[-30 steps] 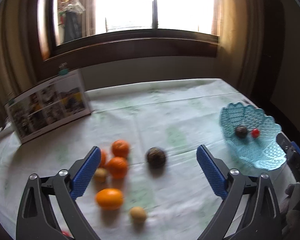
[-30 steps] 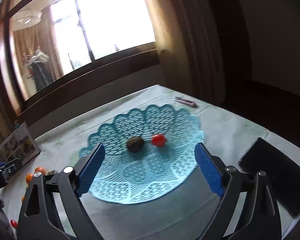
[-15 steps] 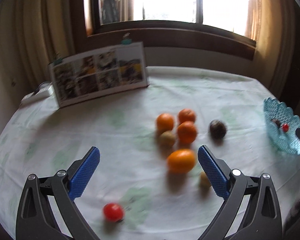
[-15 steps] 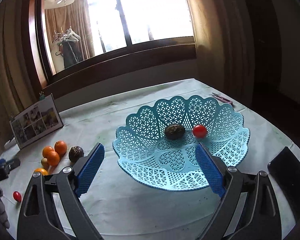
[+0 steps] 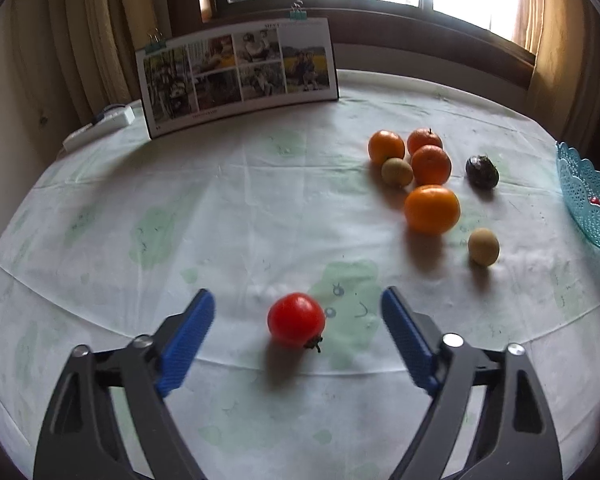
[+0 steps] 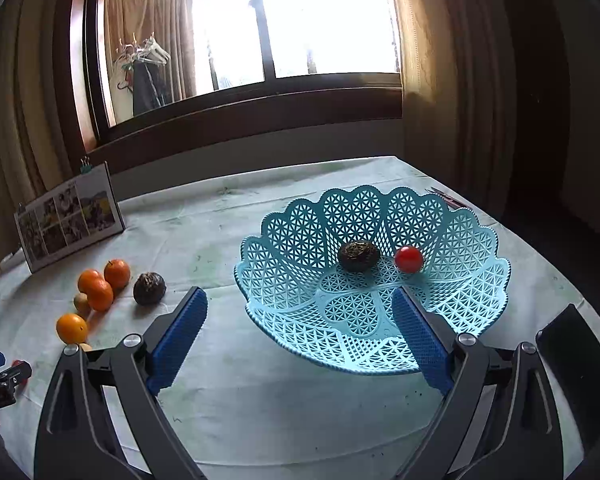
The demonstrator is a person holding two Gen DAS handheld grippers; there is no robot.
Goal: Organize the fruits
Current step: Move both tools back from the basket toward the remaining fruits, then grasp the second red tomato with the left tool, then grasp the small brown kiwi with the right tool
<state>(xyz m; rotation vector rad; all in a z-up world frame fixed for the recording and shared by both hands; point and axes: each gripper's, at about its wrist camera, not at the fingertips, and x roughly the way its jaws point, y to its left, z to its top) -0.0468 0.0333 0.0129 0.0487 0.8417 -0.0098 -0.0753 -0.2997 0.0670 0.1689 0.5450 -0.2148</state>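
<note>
A red tomato [image 5: 296, 319] lies on the tablecloth between the open jaws of my left gripper [image 5: 298, 312], touching neither pad. Further right lie several oranges [image 5: 432, 208], two small tan fruits [image 5: 483, 246] and a dark wrinkled fruit [image 5: 481, 166]. In the right wrist view my right gripper [image 6: 300, 320] is open and empty, over the near rim of the blue lattice basket [image 6: 300, 280]. The basket holds a dark fruit [image 6: 358, 255] and a red tomato [image 6: 409, 258]. The oranges [image 6: 100, 294] and the dark fruit [image 6: 149, 288] also show at its left.
A photo calendar [image 5: 236, 74] stands at the table's far side, with a white power strip [image 5: 100, 126] to its left. A dark flat object [image 6: 580, 356] lies right of the basket. The basket's rim [image 5: 584, 196] shows at the right edge of the left wrist view.
My left gripper swung left and moved down to the red tomato, which now sits between its jaws. My right gripper shifted slightly; the basket now lies further right in its view.
</note>
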